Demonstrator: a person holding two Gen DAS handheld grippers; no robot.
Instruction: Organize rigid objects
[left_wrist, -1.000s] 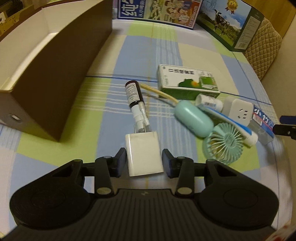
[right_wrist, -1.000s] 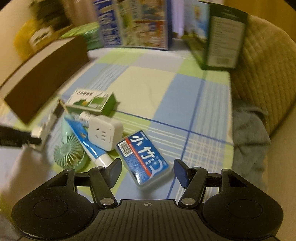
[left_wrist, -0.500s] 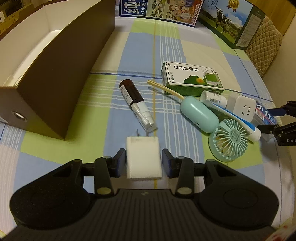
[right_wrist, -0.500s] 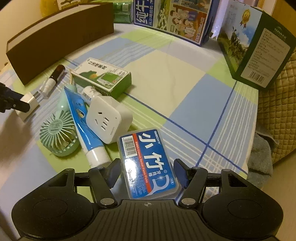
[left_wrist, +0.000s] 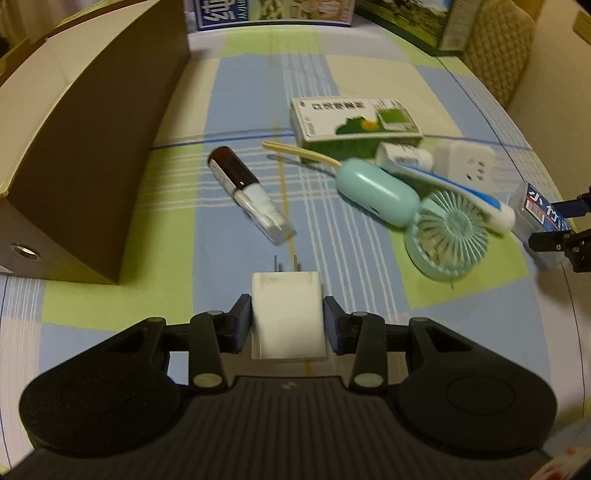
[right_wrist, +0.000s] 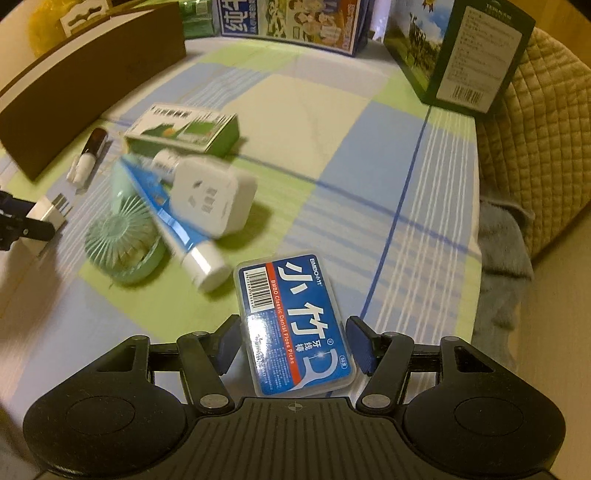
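Note:
My left gripper (left_wrist: 287, 325) is shut on a white plug-in charger (left_wrist: 286, 310), its two prongs pointing away from me. In the right wrist view the charger (right_wrist: 48, 216) shows at the far left, between those dark fingers. My right gripper (right_wrist: 293, 343) is open and straddles a blue dental floss box (right_wrist: 291, 317) that lies on the checked cloth (right_wrist: 332, 147). A small gap shows at the right pad. From the left wrist view, the floss box (left_wrist: 535, 210) sits at the far right edge between the right gripper's fingers (left_wrist: 546, 242).
A pile lies between the grippers: mint fan (left_wrist: 447, 240), mint case (left_wrist: 376, 195), toothpaste tube (left_wrist: 461, 192), white socket cube (left_wrist: 465, 162), green-white carton (left_wrist: 351, 122), dark-capped bottle (left_wrist: 247, 188). An open brown box (left_wrist: 74, 129) stands left. Printed cartons (right_wrist: 288, 18) line the back, a grey cloth (right_wrist: 506, 266) right.
The right gripper has come down and forward, so the floss box now sits deep between its fingers. The left gripper has rolled slightly, with the charger still between its pads.

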